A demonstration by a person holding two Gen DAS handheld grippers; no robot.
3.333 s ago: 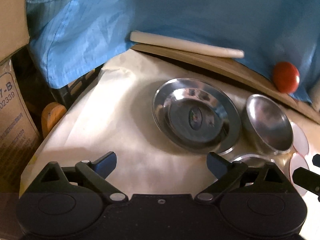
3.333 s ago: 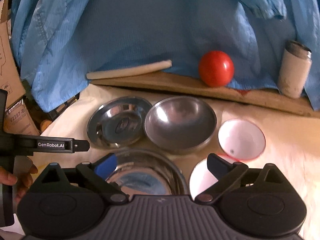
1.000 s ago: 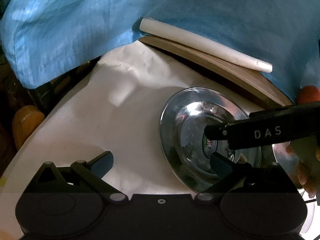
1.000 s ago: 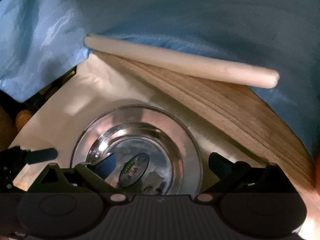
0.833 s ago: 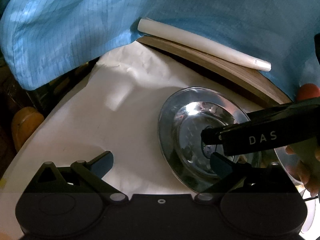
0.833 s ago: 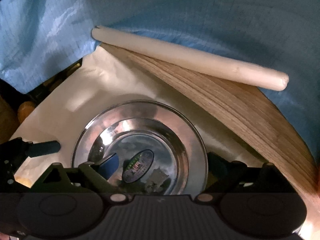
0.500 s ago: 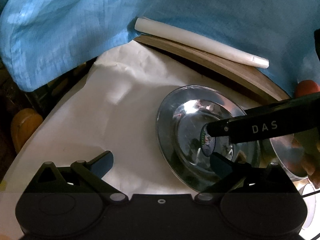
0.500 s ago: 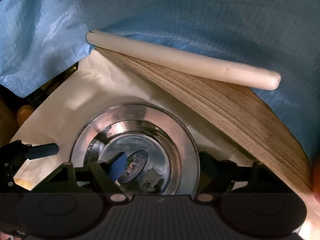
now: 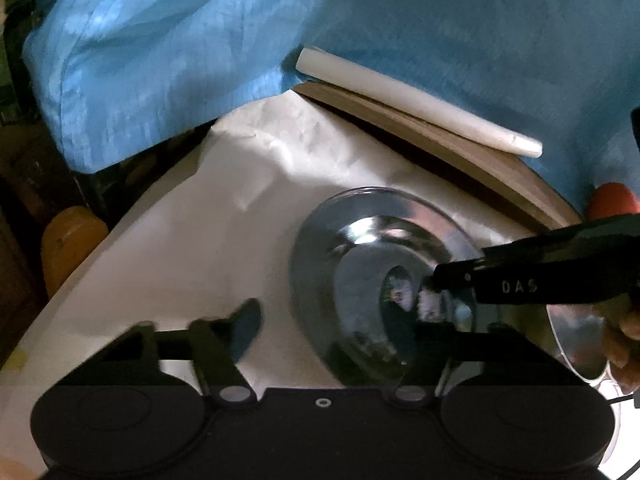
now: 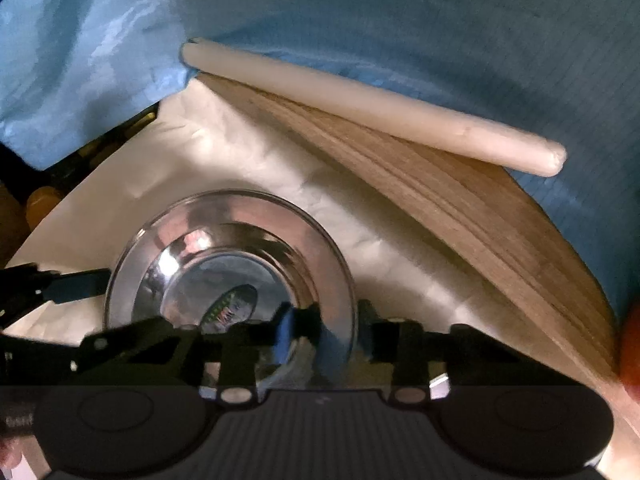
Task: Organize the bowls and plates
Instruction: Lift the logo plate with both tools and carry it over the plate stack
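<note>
A shiny steel plate (image 10: 224, 264) with a wide rim and a sticker in its middle lies on white paper. My right gripper (image 10: 324, 332) has its jaws closed on the plate's right rim, one finger inside, one outside. In the left wrist view the same plate (image 9: 360, 256) sits at centre right, and the right gripper's black finger marked DAS (image 9: 520, 276) reaches over it from the right. My left gripper (image 9: 332, 316) is open, its right finger at the plate's near edge, its left finger over bare paper.
A white rolling pin (image 10: 372, 104) lies on a wooden board (image 10: 480, 216) behind the plate, under blue cloth (image 10: 360, 12). A red ball (image 9: 612, 202) and another steel bowl's edge (image 9: 576, 336) sit at the right. An orange object (image 9: 64, 240) lies off the table's left edge.
My right gripper's jaws have closed from wide open onto the plate's right rim. My left gripper has moved in a little closer to the plate and stayed open.
</note>
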